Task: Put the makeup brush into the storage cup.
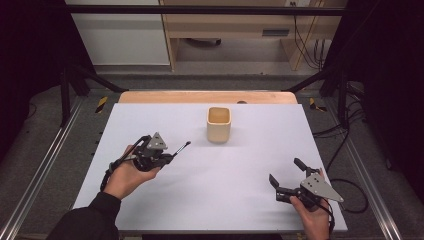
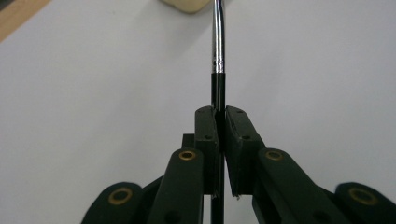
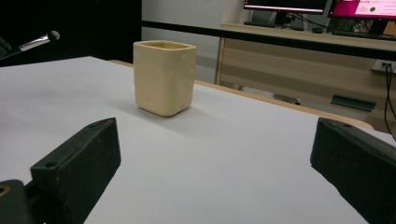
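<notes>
Toward the left edge of the desk [image 1: 210, 195], the left gripper [image 1: 170, 158] had its jaws clamped on the black handle of a makeup brush [image 2: 218, 51]; the chrome ferrule ran straight out from between the pads, and the brush tip pointed up and away toward the far right. In the high view the brush [image 1: 182, 148] hung clear of the surface, slanting toward a cream square-sided cup [image 1: 219, 124] that stood upright near the middle of the far edge, well apart from the brush tip. Near the right front corner, the right gripper [image 1: 286, 176] hovered low with its jaws spread wide and nothing between them, aimed at the cup [image 3: 164, 77].

No brand or label could be read on the cup, the brush or either gripper. In the right gripper view, monitors [image 3: 317, 5] stood on a pale wooden bench beyond the desk, one with a pink screen whose writing was too small to read.

The desk was covered by a plain white sheet, with a strip of light wood [image 1: 207, 97] showing along the far edge. Black frame bars, metal rails and loose cables surrounded it on a grey floor.
</notes>
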`<state>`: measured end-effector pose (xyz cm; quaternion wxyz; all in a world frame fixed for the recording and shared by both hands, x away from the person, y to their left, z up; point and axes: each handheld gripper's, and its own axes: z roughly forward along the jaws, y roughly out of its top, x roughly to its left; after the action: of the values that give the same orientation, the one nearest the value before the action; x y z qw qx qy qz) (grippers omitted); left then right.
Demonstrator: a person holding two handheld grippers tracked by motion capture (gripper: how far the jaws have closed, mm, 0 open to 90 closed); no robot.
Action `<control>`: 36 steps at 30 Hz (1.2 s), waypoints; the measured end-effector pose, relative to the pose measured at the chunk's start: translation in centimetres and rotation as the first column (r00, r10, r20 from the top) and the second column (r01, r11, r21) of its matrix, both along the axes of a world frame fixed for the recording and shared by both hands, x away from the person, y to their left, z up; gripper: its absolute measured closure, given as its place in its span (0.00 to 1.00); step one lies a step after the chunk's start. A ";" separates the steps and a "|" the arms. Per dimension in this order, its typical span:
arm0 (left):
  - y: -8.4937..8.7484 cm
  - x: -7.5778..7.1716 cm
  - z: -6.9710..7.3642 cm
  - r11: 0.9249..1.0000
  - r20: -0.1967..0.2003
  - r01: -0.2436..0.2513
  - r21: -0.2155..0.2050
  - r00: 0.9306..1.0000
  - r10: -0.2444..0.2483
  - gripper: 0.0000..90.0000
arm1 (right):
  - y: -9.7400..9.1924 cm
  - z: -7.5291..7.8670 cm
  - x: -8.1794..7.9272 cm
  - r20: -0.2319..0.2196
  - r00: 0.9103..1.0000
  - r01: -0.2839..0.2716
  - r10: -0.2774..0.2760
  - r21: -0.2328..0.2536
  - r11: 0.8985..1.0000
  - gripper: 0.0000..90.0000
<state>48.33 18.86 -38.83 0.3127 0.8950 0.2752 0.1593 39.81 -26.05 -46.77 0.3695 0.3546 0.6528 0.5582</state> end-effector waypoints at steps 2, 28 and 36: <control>-0.2 -0.1 0.1 1.000 0.007 0.004 -0.010 1.000 -0.004 0.93 | 0.1 0.0 0.0 -0.006 1.000 -0.015 0.015 0.008 1.000 0.02; -4.4 -1.0 1.3 0.941 0.221 0.061 -0.333 0.975 0.016 0.93 | 10.1 11.8 3.5 -0.024 0.954 -0.296 0.300 0.096 0.950 0.08; -5.2 -1.8 1.3 0.931 0.255 0.071 -0.358 0.967 0.024 0.93 | 13.1 11.6 3.8 -0.043 0.941 -0.329 0.336 0.118 0.937 0.14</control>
<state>46.55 13.69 -37.54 0.5078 0.7968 0.2466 0.2155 43.63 -12.96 -35.13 0.2296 0.2761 0.6832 0.6359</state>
